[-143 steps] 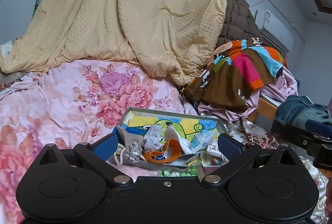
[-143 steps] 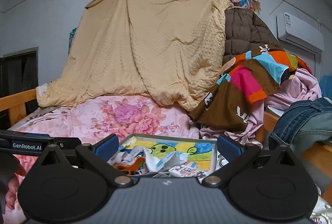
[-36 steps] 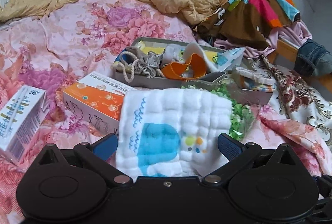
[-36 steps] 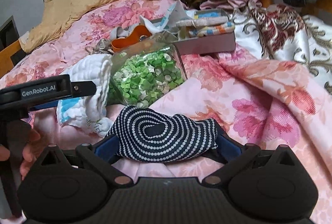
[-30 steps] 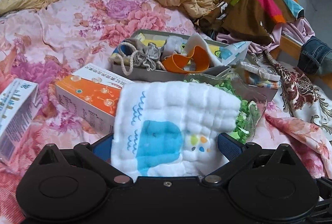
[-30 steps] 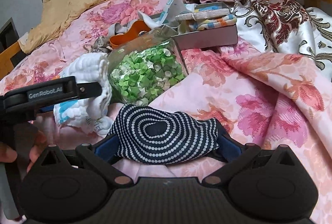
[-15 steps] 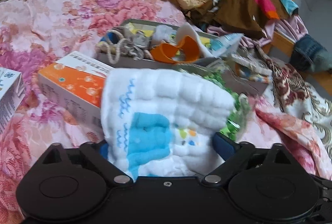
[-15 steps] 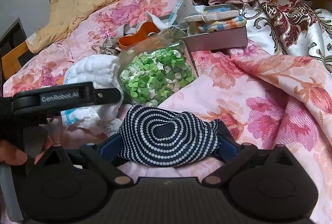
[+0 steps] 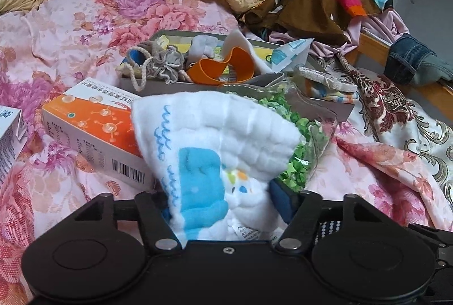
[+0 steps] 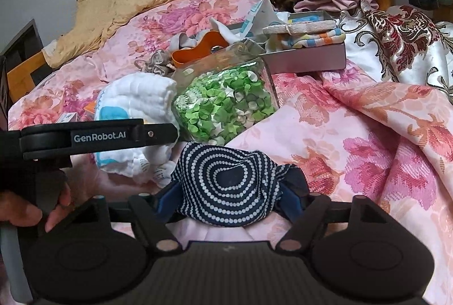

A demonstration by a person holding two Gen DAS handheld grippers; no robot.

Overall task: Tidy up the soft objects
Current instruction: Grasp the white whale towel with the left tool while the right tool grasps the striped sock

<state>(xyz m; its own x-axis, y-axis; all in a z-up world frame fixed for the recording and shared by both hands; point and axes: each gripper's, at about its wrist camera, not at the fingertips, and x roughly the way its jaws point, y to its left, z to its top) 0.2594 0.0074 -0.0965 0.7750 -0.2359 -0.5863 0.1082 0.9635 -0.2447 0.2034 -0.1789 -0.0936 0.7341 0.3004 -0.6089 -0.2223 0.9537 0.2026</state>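
Two grabs going at once here, one soft thing per tool, probably so both can go to the tray in a single trip.

Left tool: jaws just been closing, now pinching the white muslin cloth low down at its near end. Bunched and puckered where the blue pads press in, so a real grip by the look of it. Rest of the cloth fans up and forward from the tool, quilted squares, blue wave stitching down one side, a big turquoise patch and some little coloured dots, care label poking out at the bottom.

Right tool: jaws also just been closing, squeezed onto the navy dotted cloth from both sides. Humped up between the pads in a dome, white dots in concentric rings, edges crumpled where gripped. Seems to be sitting on the floral bedspread right at the tool's tips, hard to say if lifted at all.

Just ahead of both tools: clear jar of green paper stars lying on its side. Beyond that, the grey tray already stuffed with a drawstring pouch, an orange band and other bits. Orange box ahead-left of the left tool, touching or nearly touching the muslin.

Guessing the low grip on the muslin is just where it was reachable. Floppy stuff, likely to droop and drag.
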